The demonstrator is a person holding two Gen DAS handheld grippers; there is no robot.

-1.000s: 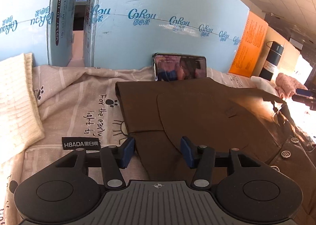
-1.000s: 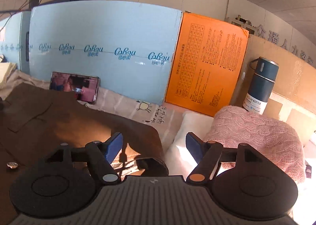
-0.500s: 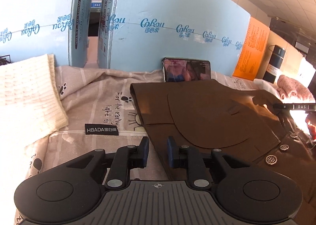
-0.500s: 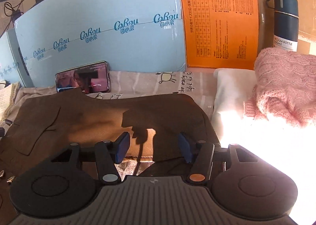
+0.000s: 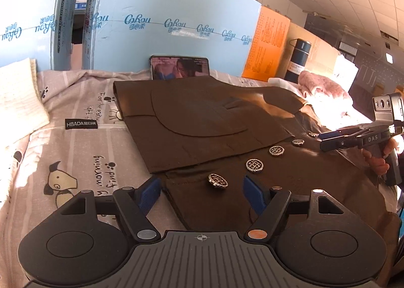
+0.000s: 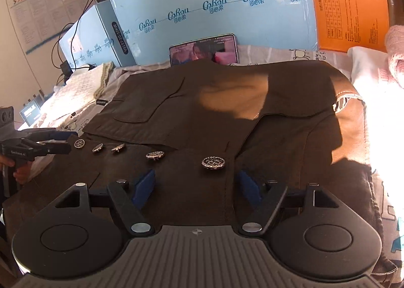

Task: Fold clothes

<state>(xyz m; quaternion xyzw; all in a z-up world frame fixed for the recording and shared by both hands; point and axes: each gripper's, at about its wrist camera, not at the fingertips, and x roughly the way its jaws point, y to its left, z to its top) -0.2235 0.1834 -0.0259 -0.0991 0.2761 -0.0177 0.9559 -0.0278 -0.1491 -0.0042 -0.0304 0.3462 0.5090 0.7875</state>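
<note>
A dark brown jacket (image 5: 202,111) lies flat on the printed bedsheet (image 5: 75,151), its far half folded over, with a row of several metal buttons (image 5: 218,180) along the near flap. My left gripper (image 5: 202,192) is open over the jacket's near left corner, one button just ahead of its fingers. In the right wrist view the same jacket (image 6: 227,123) fills the middle, and my right gripper (image 6: 197,187) is open over the near edge behind a button (image 6: 213,162). Each gripper shows in the other's view: the right gripper (image 5: 353,136) and the left gripper (image 6: 38,146), both hand-held.
A phone (image 5: 179,67) leans on the blue cartons (image 5: 164,10) at the back. An orange box (image 5: 270,43) and a dark bottle (image 5: 299,60) stand at the back right. A pink knit (image 5: 323,86) lies to the right, a cream knit (image 5: 17,96) to the left.
Both grippers have drawn back toward the near buttoned edge. The left jaws, nearly closed half a second ago, now stand wide apart. The right jaws have also widened.
</note>
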